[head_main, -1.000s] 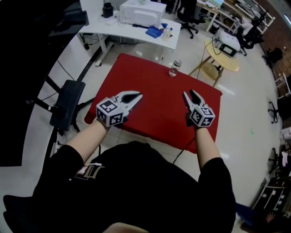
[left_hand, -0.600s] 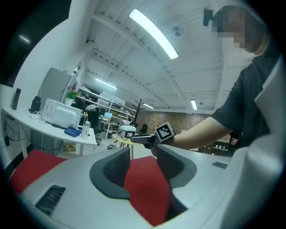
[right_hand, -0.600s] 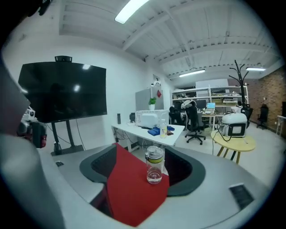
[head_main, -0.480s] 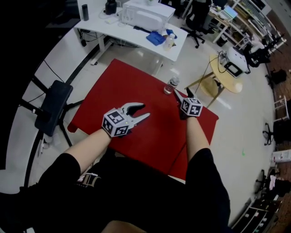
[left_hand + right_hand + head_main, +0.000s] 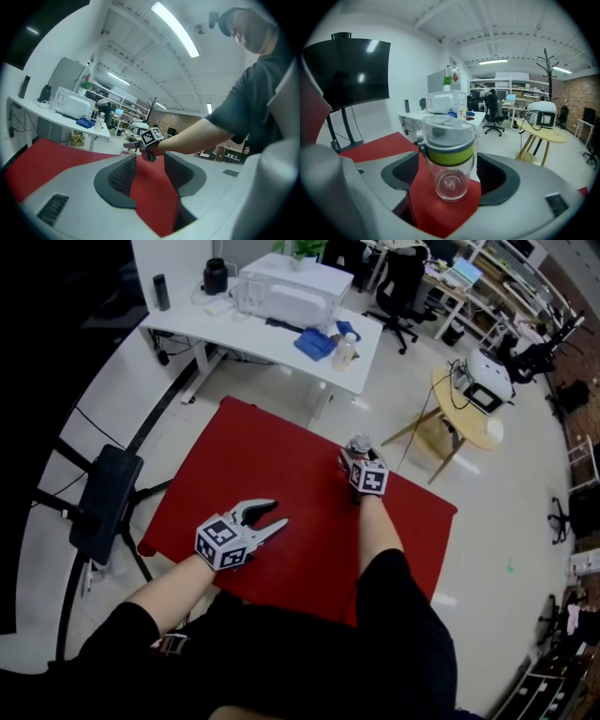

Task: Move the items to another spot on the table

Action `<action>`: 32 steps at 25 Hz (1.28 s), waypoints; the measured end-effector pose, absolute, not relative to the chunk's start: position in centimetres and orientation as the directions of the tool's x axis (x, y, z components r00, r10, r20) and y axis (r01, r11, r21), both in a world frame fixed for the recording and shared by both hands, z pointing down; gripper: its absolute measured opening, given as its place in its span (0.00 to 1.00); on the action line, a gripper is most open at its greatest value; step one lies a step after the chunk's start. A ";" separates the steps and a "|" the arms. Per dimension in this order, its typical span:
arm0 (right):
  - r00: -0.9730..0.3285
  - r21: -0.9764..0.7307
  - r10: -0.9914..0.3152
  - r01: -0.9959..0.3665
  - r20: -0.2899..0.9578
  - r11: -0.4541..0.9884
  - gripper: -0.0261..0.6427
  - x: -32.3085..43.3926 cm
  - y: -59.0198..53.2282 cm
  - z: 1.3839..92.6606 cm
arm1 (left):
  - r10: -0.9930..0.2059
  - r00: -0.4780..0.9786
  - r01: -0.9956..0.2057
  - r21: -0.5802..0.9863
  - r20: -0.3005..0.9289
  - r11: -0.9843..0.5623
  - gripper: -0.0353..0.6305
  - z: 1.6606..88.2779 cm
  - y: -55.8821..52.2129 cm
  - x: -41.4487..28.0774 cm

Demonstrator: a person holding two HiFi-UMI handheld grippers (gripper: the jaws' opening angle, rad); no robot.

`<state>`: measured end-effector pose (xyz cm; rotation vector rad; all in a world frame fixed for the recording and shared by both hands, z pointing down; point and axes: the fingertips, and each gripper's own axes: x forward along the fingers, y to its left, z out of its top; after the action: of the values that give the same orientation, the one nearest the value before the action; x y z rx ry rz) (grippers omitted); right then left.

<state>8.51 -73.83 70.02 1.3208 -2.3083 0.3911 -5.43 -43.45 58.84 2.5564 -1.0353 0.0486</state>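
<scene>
A clear bottle (image 5: 449, 154) with a grey lid and a green band stands upright near the far edge of the red table (image 5: 253, 456); in the head view only its lid (image 5: 360, 442) shows. My right gripper (image 5: 450, 177) straddles it. Its jaws are opening, with the bottle between them and a gap on each side, so the pads do not press it. My left gripper (image 5: 275, 515) hovers over the near left part of the table, open and with nothing between its jaws (image 5: 150, 176). From the left gripper view the right gripper's marker cube (image 5: 151, 136) shows ahead.
Beyond the table stands a white desk (image 5: 262, 329) with a white appliance (image 5: 289, 292) and small items. A round wooden table (image 5: 469, 409) is at the far right, a black stand (image 5: 105, 502) at the left. A dark monitor (image 5: 351, 70) stands left of the bottle.
My right gripper has reached forward across the table and now straddles the bottle. The left gripper's jaws have spread apart, and it stays near the front left.
</scene>
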 end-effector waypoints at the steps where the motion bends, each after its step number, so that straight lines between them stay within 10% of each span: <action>1: -0.437 -0.021 -0.735 -0.866 0.519 0.500 0.63 8.4 -74.1 70.5 | -0.668 0.724 -0.680 0.340 0.171 -0.650 0.31 59.0 -43.6 -5.7; 32: -0.601 0.104 -0.637 -0.683 0.483 0.723 0.56 7.7 -59.5 63.5 | -0.721 0.678 -0.728 0.263 0.141 -0.633 0.28 56.4 -36.0 -0.3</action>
<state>7.75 -59.52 63.53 1.0051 -2.4306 0.1240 -0.26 -35.96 56.36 2.5953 -1.1517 0.0316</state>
